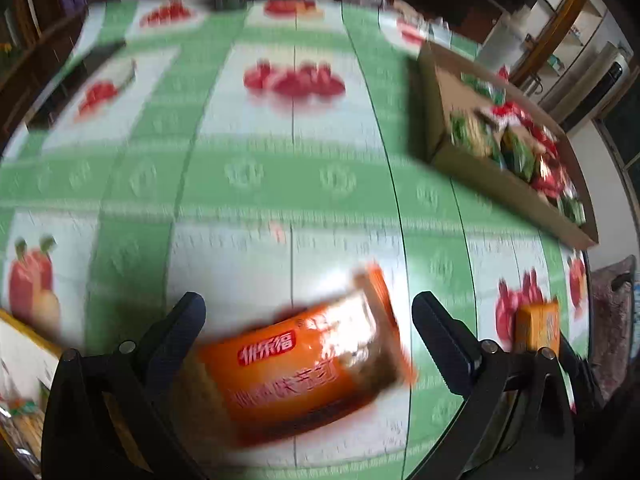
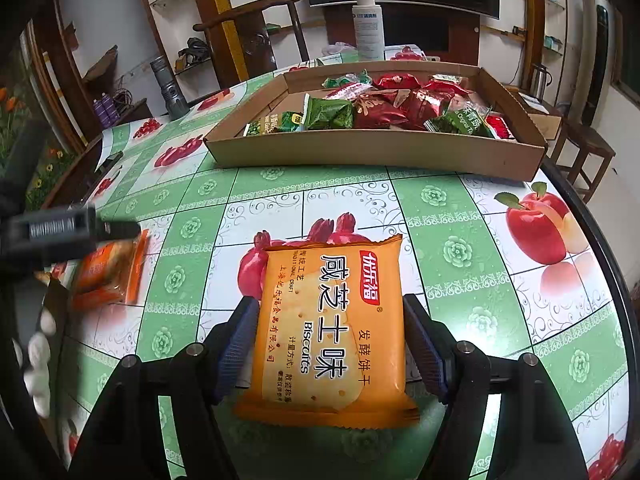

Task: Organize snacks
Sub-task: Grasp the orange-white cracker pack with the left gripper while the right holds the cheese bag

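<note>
The right gripper (image 2: 330, 344) has its fingers spread on either side of a yellow biscuit packet (image 2: 332, 332) lying on the tabletop (image 2: 452, 208) — the left gripper (image 1: 308, 320), fingers wide apart, straddles a blurred orange packet (image 1: 308, 364) — beyond stands the cardboard tray (image 2: 376, 148) of snacks.

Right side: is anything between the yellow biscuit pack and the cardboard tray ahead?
Nothing visible. The yellow biscuit pack sits between the right gripper fingers, and only bare tablecloth lies between it and the cardboard tray, whose near wall is low.
</note>
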The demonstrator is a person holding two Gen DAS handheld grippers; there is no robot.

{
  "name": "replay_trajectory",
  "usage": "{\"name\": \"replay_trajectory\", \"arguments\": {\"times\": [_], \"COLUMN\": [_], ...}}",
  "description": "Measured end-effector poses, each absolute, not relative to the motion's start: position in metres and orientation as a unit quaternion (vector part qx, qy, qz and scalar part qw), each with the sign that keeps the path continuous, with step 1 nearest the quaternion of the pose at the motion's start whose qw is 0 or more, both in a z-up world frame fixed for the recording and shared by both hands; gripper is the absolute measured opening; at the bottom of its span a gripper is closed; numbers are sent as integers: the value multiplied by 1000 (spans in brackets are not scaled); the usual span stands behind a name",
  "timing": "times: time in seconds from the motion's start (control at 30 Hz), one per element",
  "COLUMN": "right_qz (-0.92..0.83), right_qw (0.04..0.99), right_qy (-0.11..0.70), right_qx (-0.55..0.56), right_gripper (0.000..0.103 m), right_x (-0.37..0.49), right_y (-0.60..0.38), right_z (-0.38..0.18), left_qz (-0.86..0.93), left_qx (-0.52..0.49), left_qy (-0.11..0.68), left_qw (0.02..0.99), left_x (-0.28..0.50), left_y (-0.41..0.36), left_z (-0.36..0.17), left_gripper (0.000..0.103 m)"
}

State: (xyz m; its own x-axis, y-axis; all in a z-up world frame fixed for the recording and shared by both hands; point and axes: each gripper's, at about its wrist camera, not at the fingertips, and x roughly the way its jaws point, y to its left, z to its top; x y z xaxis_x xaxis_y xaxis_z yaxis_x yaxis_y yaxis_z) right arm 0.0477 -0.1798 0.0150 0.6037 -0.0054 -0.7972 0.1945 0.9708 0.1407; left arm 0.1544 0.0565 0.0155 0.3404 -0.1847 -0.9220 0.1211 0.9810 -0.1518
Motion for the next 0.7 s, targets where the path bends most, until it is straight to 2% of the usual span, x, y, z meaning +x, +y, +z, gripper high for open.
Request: {"name": "replay_trajectory", "arguments": {"times": [0.23,0.43,0.53,0.63,0.67,0.7], "right_qz": [-54,-55,-55,-49,-47,-43], "right_qw": [889,890,890,888,888,887], "right_qy": [441,441,441,441,441,440], "right_qx": [111,103,104,118,124,136], "right_gripper": [75,75,74,71,71,71], "right_x": [48,47,47,47,46,46], "right_y": [-182,-180,-179,-184,-186,-188], "right_z": [15,15,15,16,16,16], "left_qz": [-148,-108,-123,-134,-141,-145], "left_qx": [-11,92,112,108,109,103], "left_qy": [591,562,543,546,544,544], "left_qw": [793,815,823,820,820,820], "left_x": [103,88,85,73,71,67], "left_y": [45,28,22,20,18,19], "left_z": [14,3,4,9,12,15], "left_gripper": [103,103,103,81,65,55]}}
